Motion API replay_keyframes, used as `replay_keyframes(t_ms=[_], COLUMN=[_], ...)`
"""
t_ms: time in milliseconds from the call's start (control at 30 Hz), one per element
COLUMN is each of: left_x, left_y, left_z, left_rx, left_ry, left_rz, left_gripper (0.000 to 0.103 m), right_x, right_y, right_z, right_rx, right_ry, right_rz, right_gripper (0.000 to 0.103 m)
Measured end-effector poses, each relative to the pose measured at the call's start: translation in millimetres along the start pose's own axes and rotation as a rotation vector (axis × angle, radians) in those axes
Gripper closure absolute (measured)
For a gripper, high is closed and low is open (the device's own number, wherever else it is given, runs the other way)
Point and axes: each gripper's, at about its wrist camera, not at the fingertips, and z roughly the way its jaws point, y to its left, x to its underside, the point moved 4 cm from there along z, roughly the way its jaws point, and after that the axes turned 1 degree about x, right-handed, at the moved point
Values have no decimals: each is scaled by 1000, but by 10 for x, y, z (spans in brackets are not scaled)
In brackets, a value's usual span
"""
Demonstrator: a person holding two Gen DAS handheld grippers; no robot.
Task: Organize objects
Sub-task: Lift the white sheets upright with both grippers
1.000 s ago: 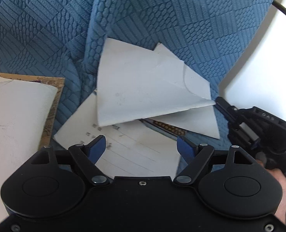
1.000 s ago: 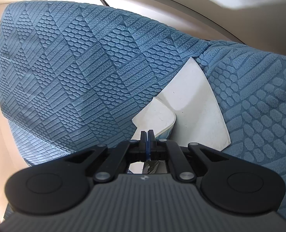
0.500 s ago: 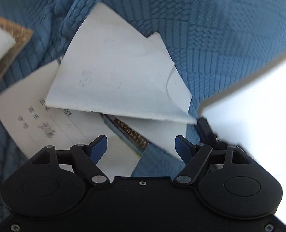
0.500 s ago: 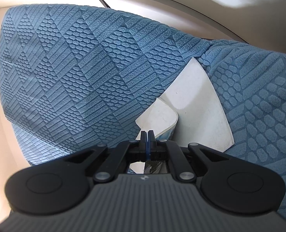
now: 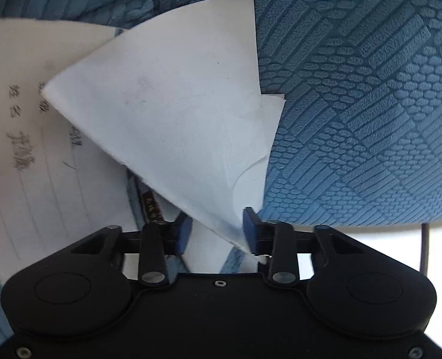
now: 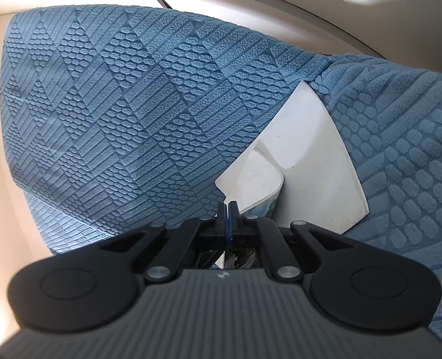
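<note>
Closing on the blank sheet's (image 5: 173, 104) corner, left tool (image 5: 216, 232) not yet pinching; right tool (image 6: 228, 211) clenched on paper. Next, lift together.

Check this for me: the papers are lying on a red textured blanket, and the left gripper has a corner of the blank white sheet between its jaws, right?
Not quite: the blanket is blue, not red, as the left wrist view shows. The rest holds: the left gripper, jaws closing, has a corner of the blank white sheet between them.
</note>
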Motion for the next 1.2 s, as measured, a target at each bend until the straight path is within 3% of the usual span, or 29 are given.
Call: replay_keyframes(t_ms=[33,200,367,433,500,600,967,1200], left_x=[-6,24,109,134,167,225,151,249], left_y=[-16,-178,-267,-287,-299,-290,-415,-517], left_z=[22,-31,-185,-253,-333,-420,-763,-922], left_rx=[4,-4,-3,-5,-22,-34,25,52], left_ry=[5,11,50,64,82,123,141,205], left_rz=[-7,62,122,139,159,185,197,231], left_gripper=[88,94,97,100,100,101,100,100], right_x=[1,-27,14,58,91,123,332,478], right_y=[-5,-56,-42,-22,-19,-11,24,40], right_z=[-5,-40,31,68,93,103,-113,-95], right_rx=[3,2,-16,-20,-48,-77,-16,-93], right_ry=[0,-6,48,77,97,110,146,190], right_rz=[1,36,58,53,69,86,122,195], right_gripper=[100,96,94,83,62,42,39,39])
